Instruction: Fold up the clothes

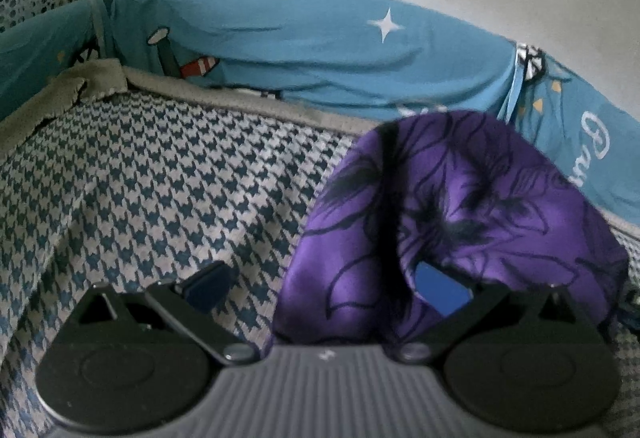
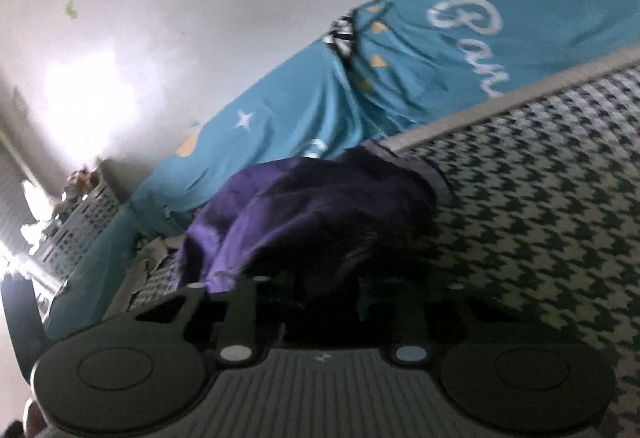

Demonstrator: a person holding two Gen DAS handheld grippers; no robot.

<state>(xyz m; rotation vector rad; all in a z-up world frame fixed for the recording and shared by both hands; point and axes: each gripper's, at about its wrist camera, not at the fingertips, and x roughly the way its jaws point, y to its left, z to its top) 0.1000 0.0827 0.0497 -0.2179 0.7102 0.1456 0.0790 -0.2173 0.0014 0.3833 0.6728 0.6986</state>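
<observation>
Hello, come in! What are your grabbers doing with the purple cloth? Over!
Left gripper open, purple cloth draped over one finger. Right gripper nearly shut, buried in the cloth; grip unclear. Nothing blocking on the checked mat.

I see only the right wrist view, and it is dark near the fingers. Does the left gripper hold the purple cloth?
Observer: No. In the left wrist view the left gripper stands wide open, and the purple cloth only drapes over one finger.
Operator: And its other finger?
Observer: It is bare, above the houndstooth cover, with no cloth on it.
Operator: In my view the cloth looks plain. Is it?
Observer: No, it has black flower outlines printed on the purple.
</observation>
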